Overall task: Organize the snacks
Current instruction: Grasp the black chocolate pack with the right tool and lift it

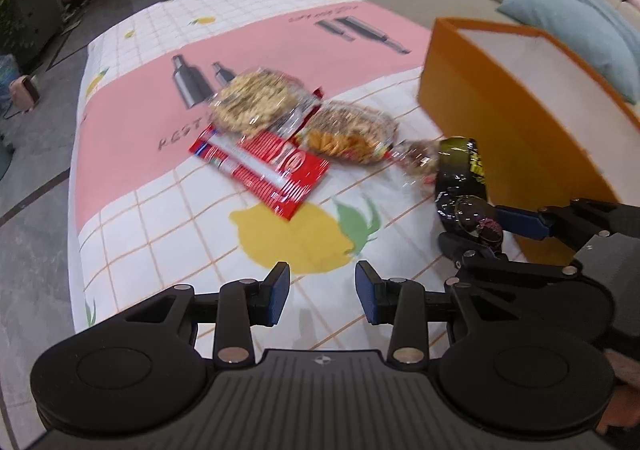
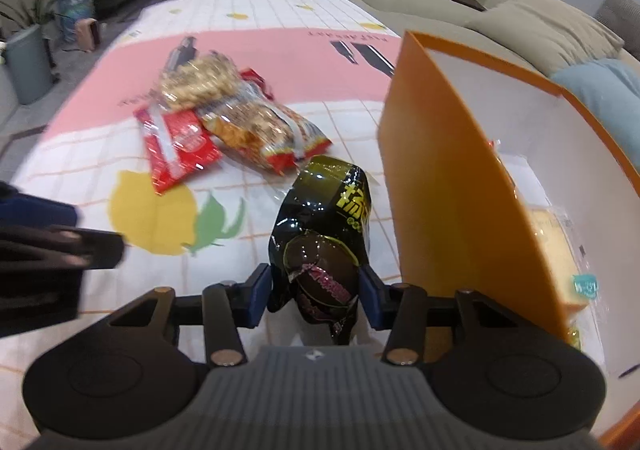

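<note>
The right gripper [image 2: 316,292] has its blue pads clamped on a glossy black snack packet [image 2: 324,226] with yellow characters I cannot read, held just beside the outer wall of the tall orange cardboard box [image 2: 440,178]. The left gripper [image 1: 322,292] hangs with fingers apart and nothing between them, above open cloth near the table's near edge. On the lemon-print pink-and-white tablecloth [image 1: 160,210] lie a red striped packet [image 1: 264,166] with blurred white lettering and two clear bags of golden snacks [image 1: 256,98], overlapping, well clear of the box. Only the right wrist view shows inside the box: a pale yellow wrapped item [image 2: 560,250] with a small teal label.
</note>
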A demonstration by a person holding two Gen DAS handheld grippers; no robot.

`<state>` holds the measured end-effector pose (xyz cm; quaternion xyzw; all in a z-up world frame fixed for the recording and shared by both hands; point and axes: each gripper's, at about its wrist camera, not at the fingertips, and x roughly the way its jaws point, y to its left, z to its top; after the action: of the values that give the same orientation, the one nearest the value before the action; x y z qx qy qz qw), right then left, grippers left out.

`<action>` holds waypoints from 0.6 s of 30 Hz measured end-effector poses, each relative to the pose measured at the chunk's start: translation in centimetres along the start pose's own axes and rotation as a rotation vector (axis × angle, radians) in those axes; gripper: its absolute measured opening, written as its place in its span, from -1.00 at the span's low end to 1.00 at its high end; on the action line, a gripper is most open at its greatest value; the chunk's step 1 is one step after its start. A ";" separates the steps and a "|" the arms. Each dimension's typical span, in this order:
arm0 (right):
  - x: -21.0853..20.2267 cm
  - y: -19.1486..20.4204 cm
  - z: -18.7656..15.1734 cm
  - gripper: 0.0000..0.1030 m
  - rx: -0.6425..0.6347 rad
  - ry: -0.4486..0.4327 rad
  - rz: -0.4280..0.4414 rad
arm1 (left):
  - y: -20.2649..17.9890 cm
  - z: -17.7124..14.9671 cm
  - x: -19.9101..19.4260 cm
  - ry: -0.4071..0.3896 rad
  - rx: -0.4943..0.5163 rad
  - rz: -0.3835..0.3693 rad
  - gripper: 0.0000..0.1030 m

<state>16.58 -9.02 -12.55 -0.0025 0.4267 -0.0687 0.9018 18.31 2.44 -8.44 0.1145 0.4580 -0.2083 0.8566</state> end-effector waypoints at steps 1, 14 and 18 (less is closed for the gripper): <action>-0.8 -0.3 0.3 -0.12 0.004 -0.011 0.021 | -0.1 0.3 -0.3 -0.011 0.006 -0.009 -0.12; -10.2 -7.3 4.7 -0.10 0.053 -0.235 0.113 | -3.1 5.9 -2.0 -0.078 0.064 -0.118 -0.04; -10.3 -10.6 5.4 -0.10 0.120 -0.211 0.106 | -4.5 7.3 0.0 -0.058 0.055 -0.156 -0.04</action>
<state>12.93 -18.49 -0.51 0.0667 0.3241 -0.0458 0.9425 21.58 -4.42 -4.45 0.0957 0.4346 -0.2901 0.8473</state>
